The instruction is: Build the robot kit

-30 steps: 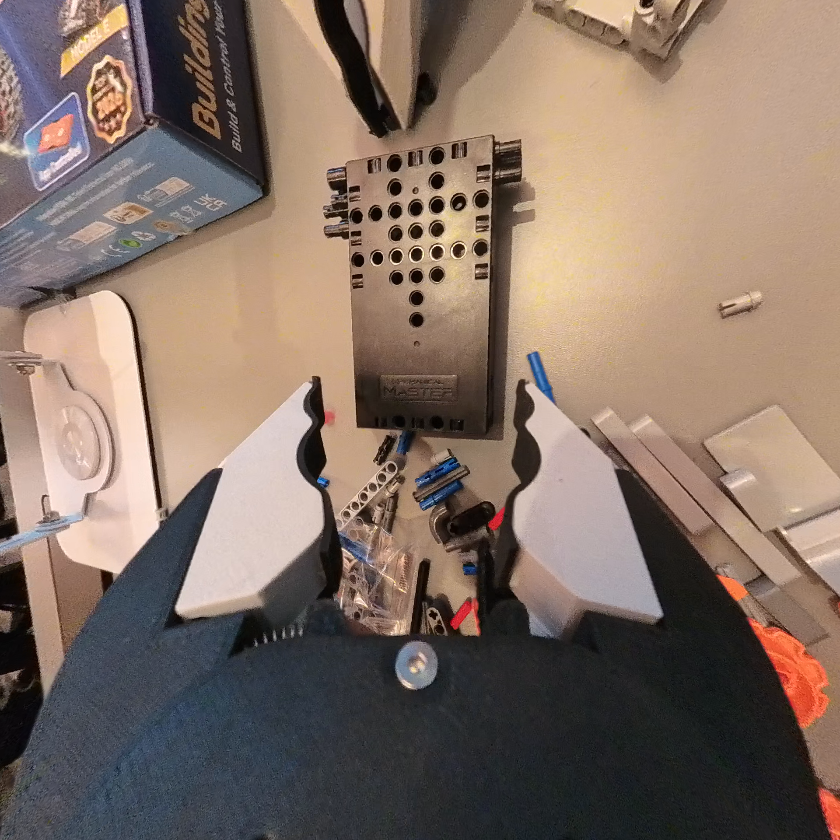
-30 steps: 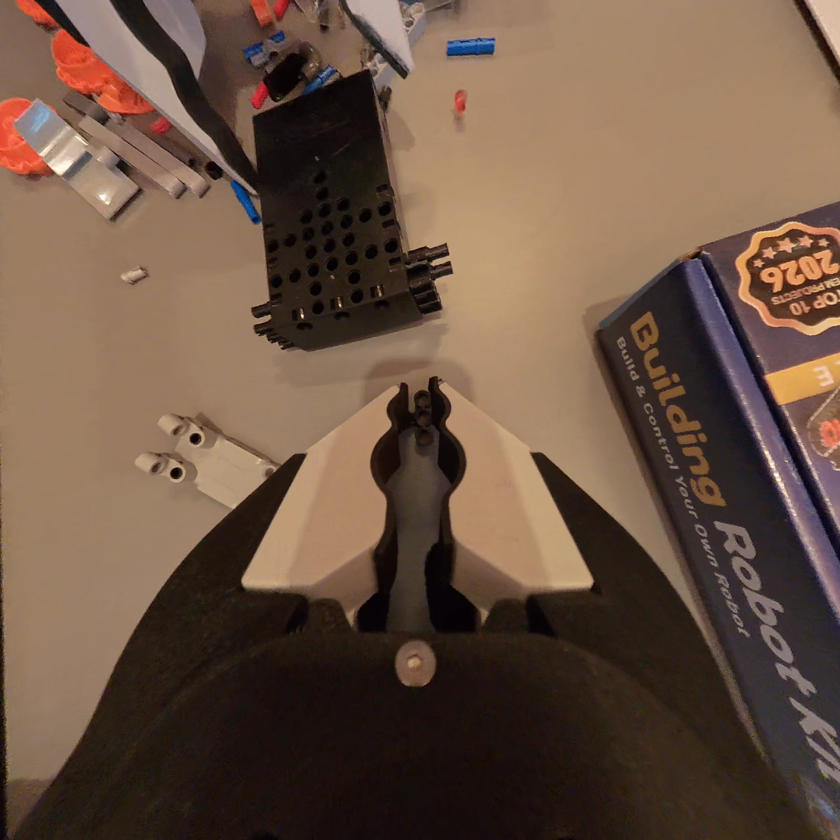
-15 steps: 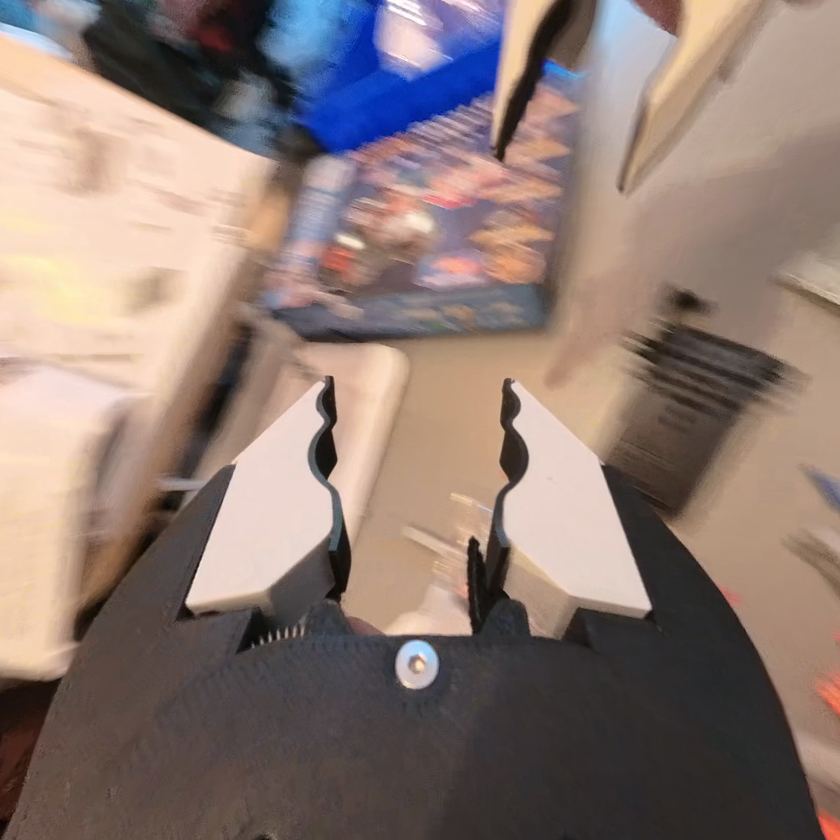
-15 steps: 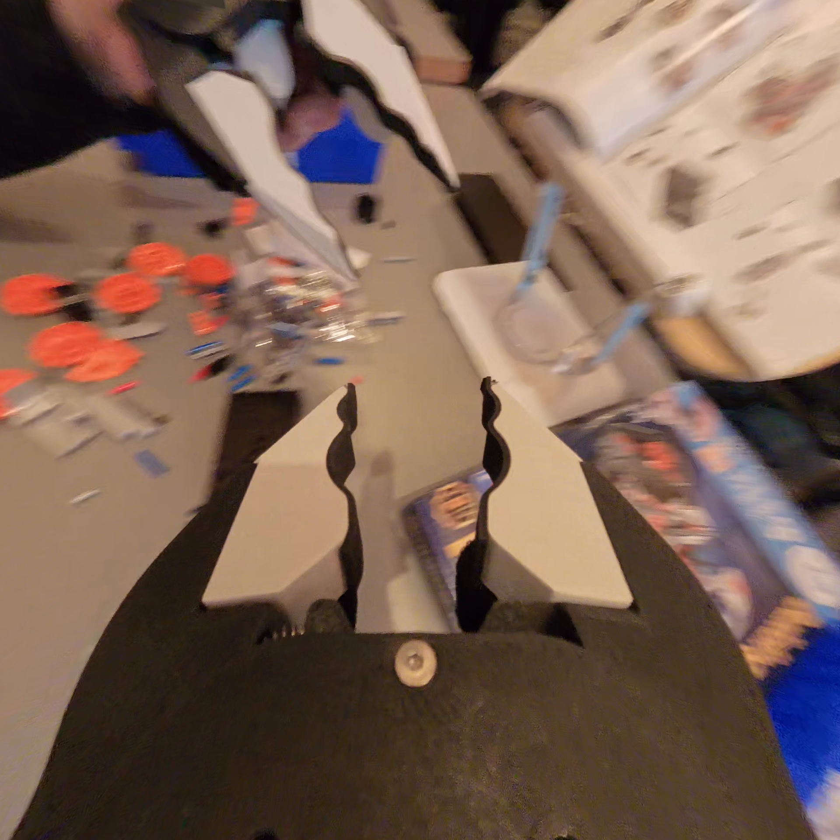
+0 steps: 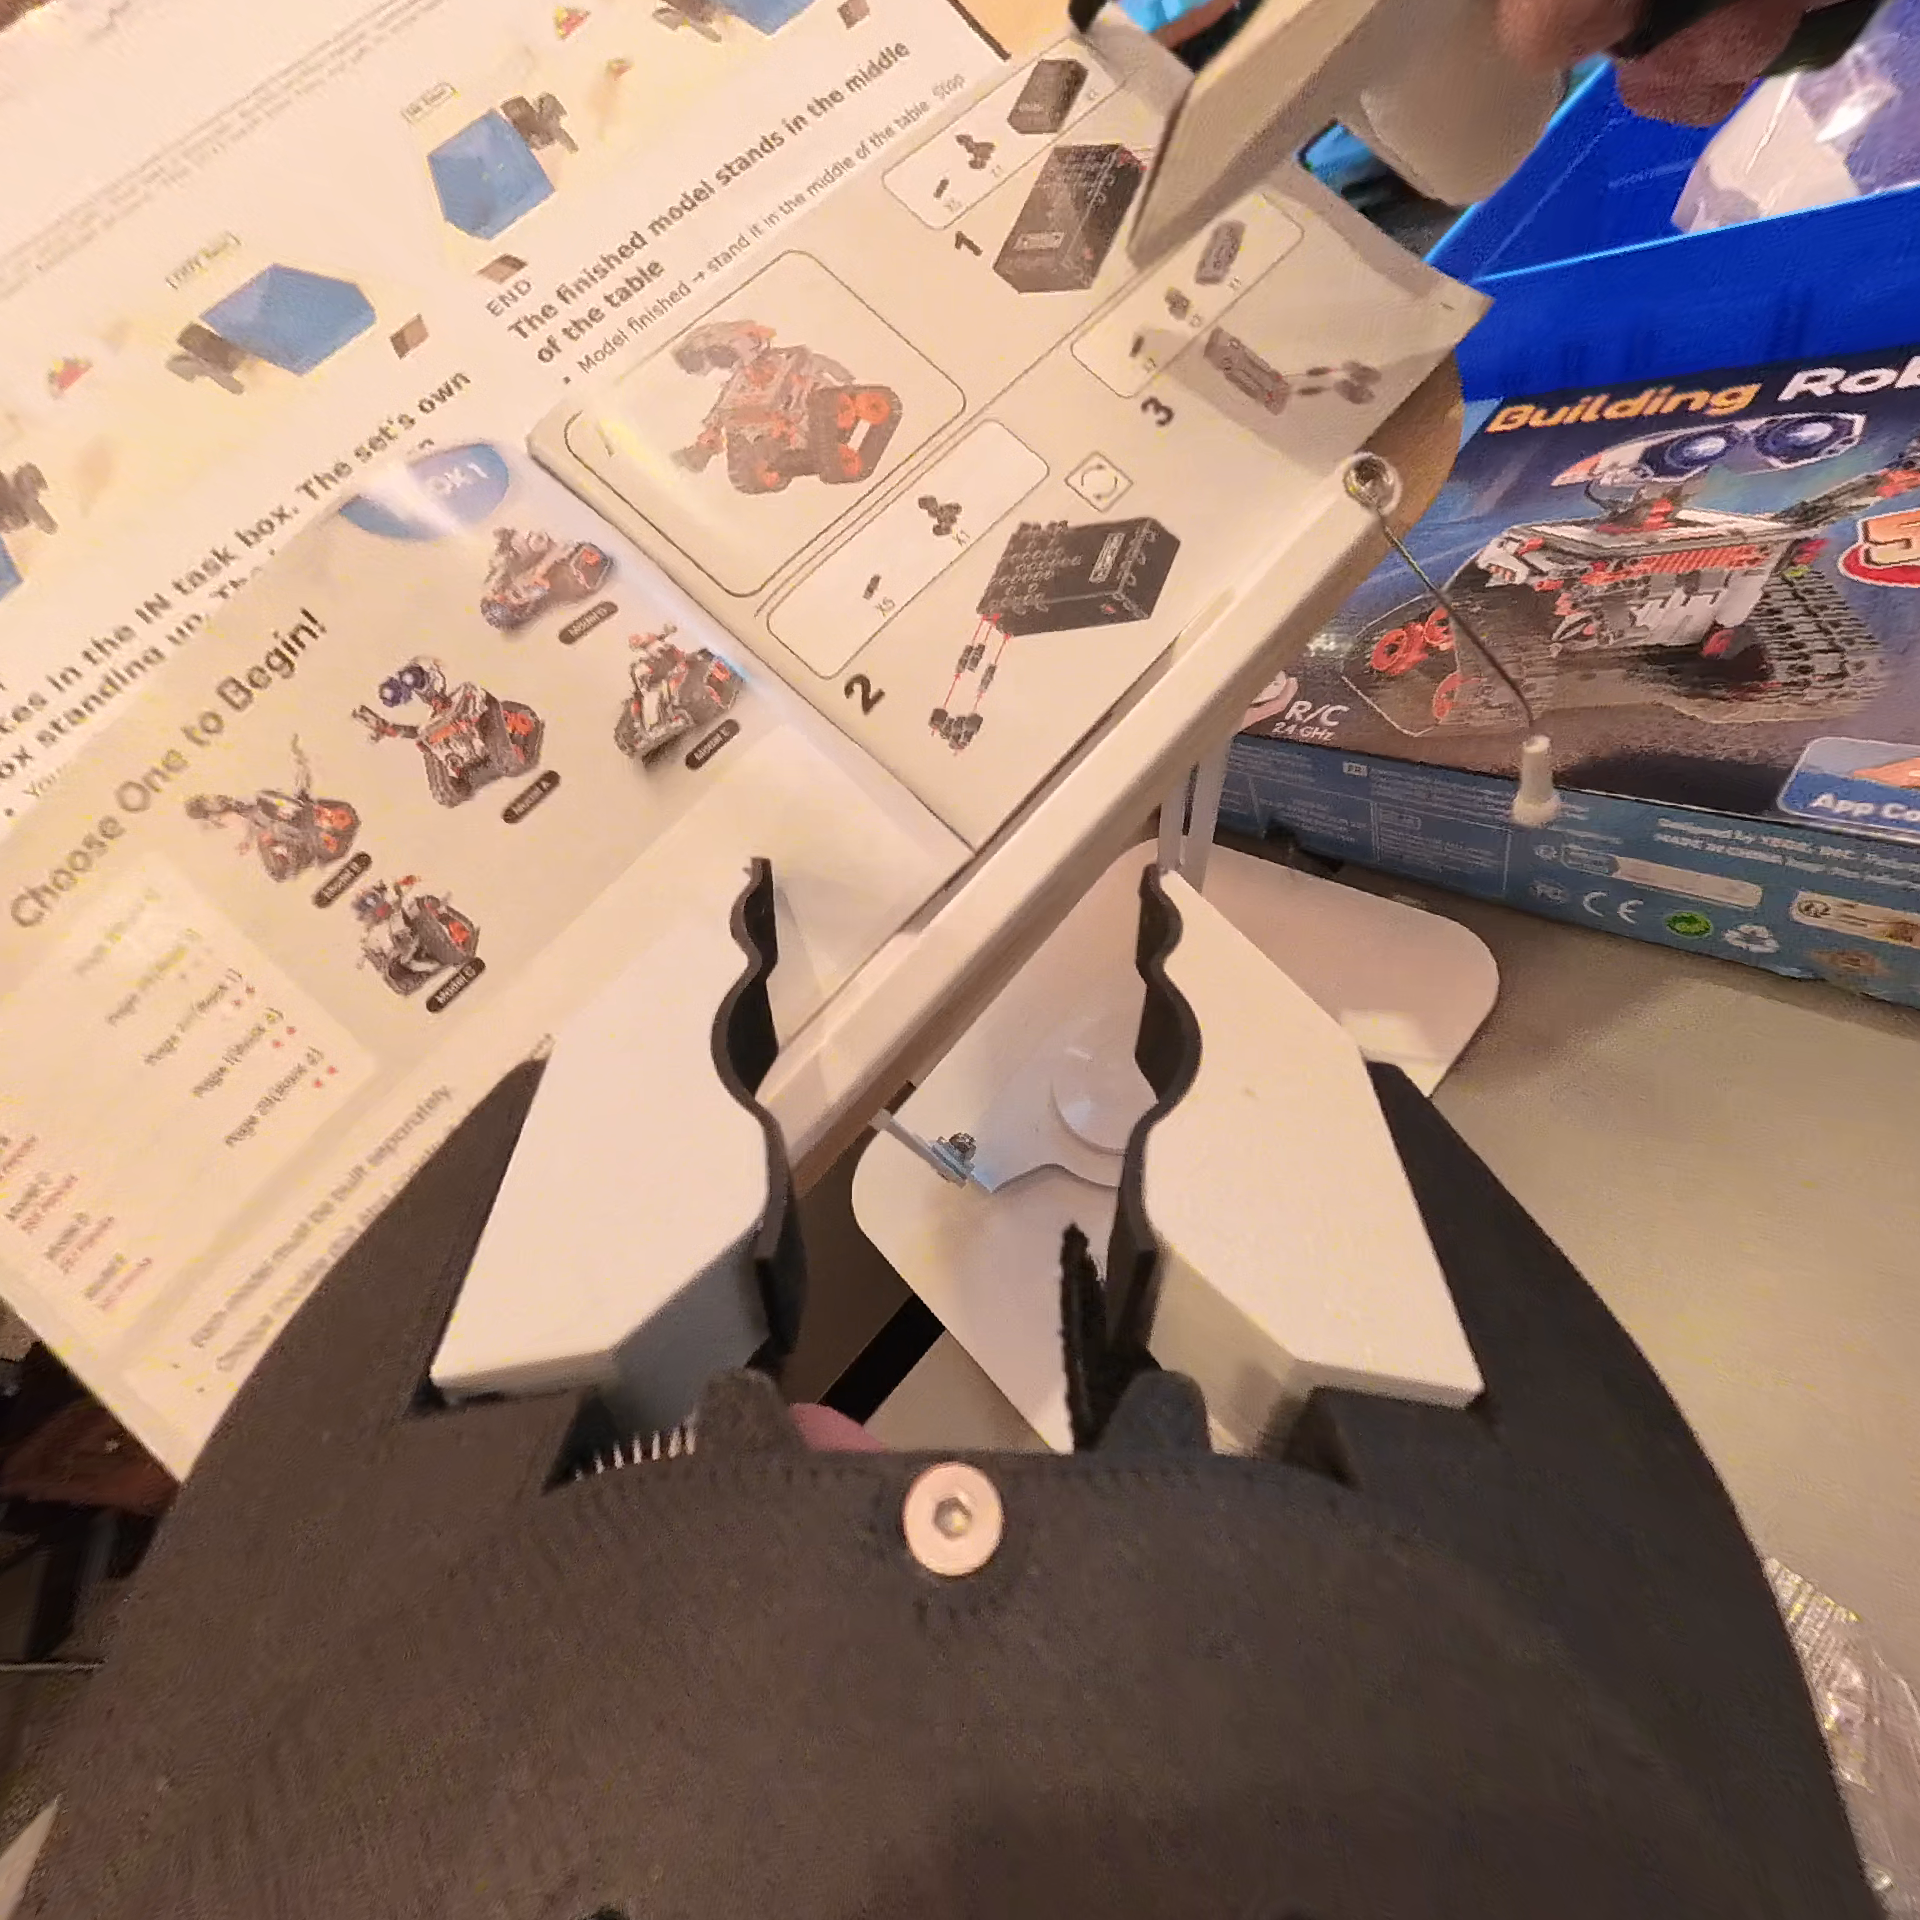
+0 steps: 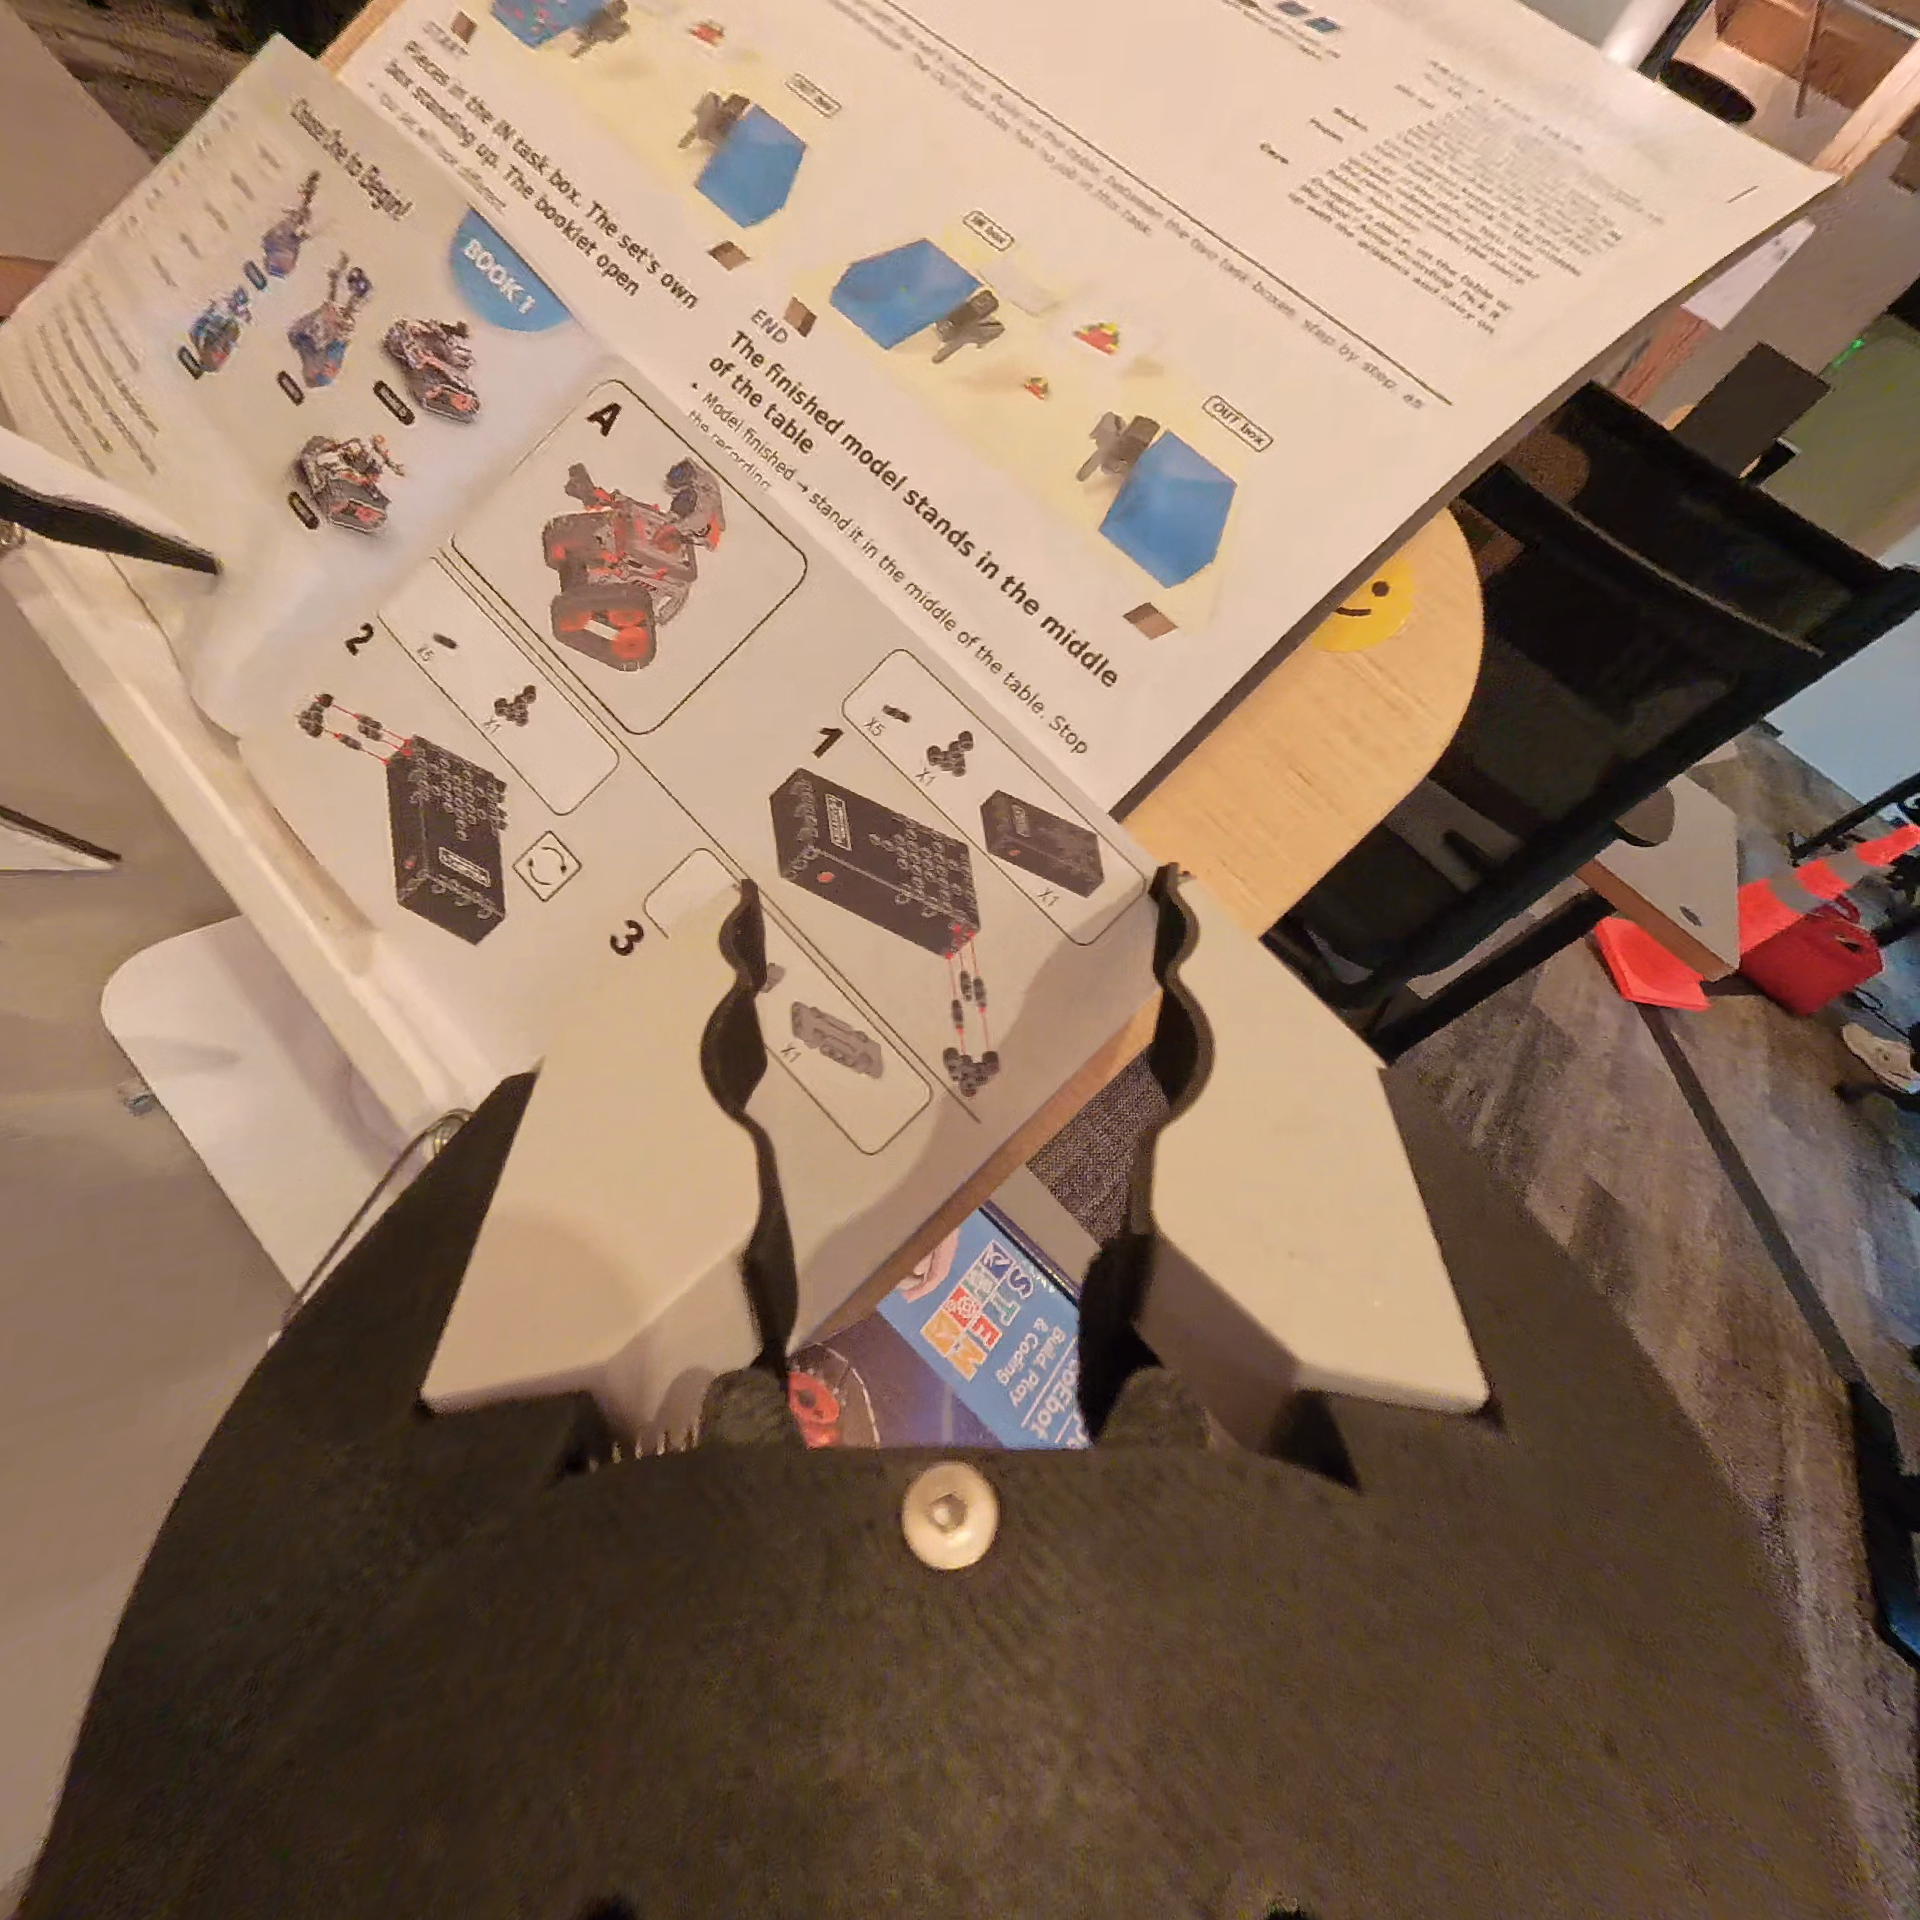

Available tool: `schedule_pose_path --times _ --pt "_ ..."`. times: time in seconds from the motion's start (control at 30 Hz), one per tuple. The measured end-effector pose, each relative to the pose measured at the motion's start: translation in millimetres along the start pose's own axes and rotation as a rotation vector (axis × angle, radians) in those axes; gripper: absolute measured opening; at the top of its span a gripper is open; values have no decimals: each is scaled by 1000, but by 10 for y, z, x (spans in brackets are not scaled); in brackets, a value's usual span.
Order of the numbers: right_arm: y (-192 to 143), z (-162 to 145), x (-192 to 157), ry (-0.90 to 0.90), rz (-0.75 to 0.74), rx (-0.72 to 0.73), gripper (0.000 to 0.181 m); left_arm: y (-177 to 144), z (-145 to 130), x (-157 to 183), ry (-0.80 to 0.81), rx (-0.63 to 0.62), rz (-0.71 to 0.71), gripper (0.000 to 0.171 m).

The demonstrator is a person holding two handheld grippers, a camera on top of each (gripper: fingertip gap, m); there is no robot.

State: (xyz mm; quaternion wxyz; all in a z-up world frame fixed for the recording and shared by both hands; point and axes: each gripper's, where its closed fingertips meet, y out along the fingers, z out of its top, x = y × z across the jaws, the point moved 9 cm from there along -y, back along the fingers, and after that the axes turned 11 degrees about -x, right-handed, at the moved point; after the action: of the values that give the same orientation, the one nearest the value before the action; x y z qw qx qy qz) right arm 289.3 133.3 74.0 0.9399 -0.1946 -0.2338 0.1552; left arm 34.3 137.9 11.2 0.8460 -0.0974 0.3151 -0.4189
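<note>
left gripper point(image 5: 951, 997): spread wide, holds nothing, near the white stand point(image 5: 1039, 935) | right gripper point(image 6: 951, 1003): spread wide, empty, facing the open booklet point(image 6: 644, 727)

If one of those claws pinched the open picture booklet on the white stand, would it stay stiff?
Probably not. The open paper instruction booklet looks thin, and its pages curve slightly, so it would likely flop. It leans on the white stand's ledge, so a push could slide it off.

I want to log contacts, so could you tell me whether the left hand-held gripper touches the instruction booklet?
Cannot tell: left hand-held gripper overlaps instruction booklet; depth unclear.
</note>
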Motion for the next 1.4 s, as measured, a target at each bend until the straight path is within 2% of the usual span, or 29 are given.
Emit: schedule_pose_path --times 0.13,0.37,0.5,0.67,0.77,0.87,0.97,1.07,1.2,1.27,1.33,1.4 --pt "-32 -25 20 -50 -22 -43 56 33 -89 11 -19 32 1 66" --pt "-18 -29 -21 -101 -65 -90 42 60 -108 60 4 42 0 67" --pt "-7 -27 38 -69 -81 -44 60 45 -124 61 5 47 -12 65" --pt "12 -9 9 -114 -93 -42 55 52 -136 64 11 50 -11 65" --pt "17 18 23 -122 -114 -34 58 46 -135 61 6 52 -15 64" --pt "31 23 70 -93 -117 -19 71 44 -137 62 6 54 -16 64" --pt "45 17 59 -96 -80 -21 61 45 -139 64 10 54 -17 64" --pt "52 22 51 -89 -75 -24 58 47 -140 66 9 56 -17 65" --pt "30 24 26 -124 -124 -11 41 42 -140 69 16 52 -16 65" --pt "34 15 1 -146 -160 -2 41 45 -142 70 15 55 -15 66" --pt "42 8 -23 -138 -137 -2 31 46 -143 73 17 55 -14 66" --pt "39 8 -34 -140 -146 -3 29 45 -143 73 21 54 -13 66"
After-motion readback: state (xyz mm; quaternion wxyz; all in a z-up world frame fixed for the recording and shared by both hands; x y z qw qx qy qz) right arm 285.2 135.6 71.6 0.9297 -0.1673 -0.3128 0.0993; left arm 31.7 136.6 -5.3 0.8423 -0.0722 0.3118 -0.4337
